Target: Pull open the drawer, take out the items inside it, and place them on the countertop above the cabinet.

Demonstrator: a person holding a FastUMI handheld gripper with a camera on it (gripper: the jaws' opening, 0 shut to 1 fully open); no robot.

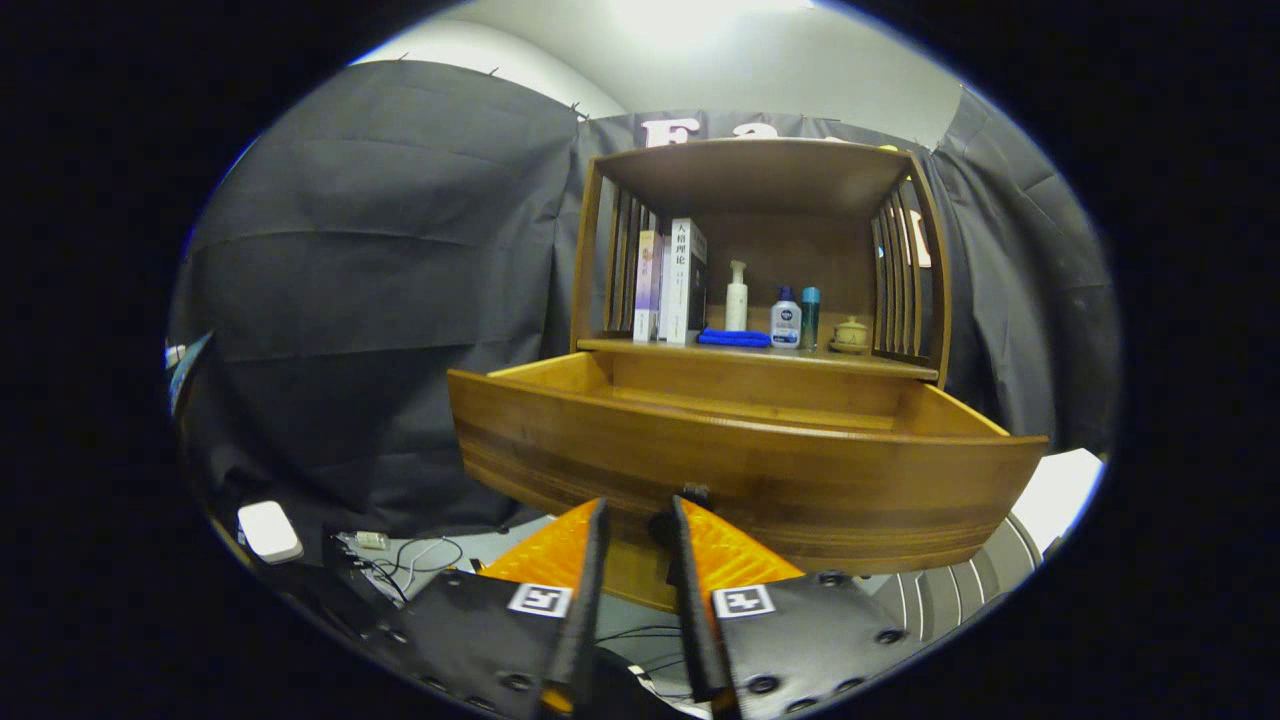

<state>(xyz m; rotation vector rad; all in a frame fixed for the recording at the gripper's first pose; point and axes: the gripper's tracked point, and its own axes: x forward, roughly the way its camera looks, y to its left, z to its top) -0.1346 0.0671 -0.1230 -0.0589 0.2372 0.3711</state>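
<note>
Nearly closed gripper (640, 515) fingers sit below the pulled-out wooden drawer's (740, 470) dark knob (695, 492), gripping nothing.

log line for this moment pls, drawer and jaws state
drawer: pulled open | inside: hidden by front panel | gripper: jaws nearly closed, just below the knob | countertop: books, bottles, blue cloth

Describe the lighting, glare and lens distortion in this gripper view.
Gripper view: ceiling light blows out into white glare above the cabinet; fisheye bows the open drawer front into a curve; shelf items stay sharp; gripper fingers nearly closed beneath the drawer's knob.
</note>
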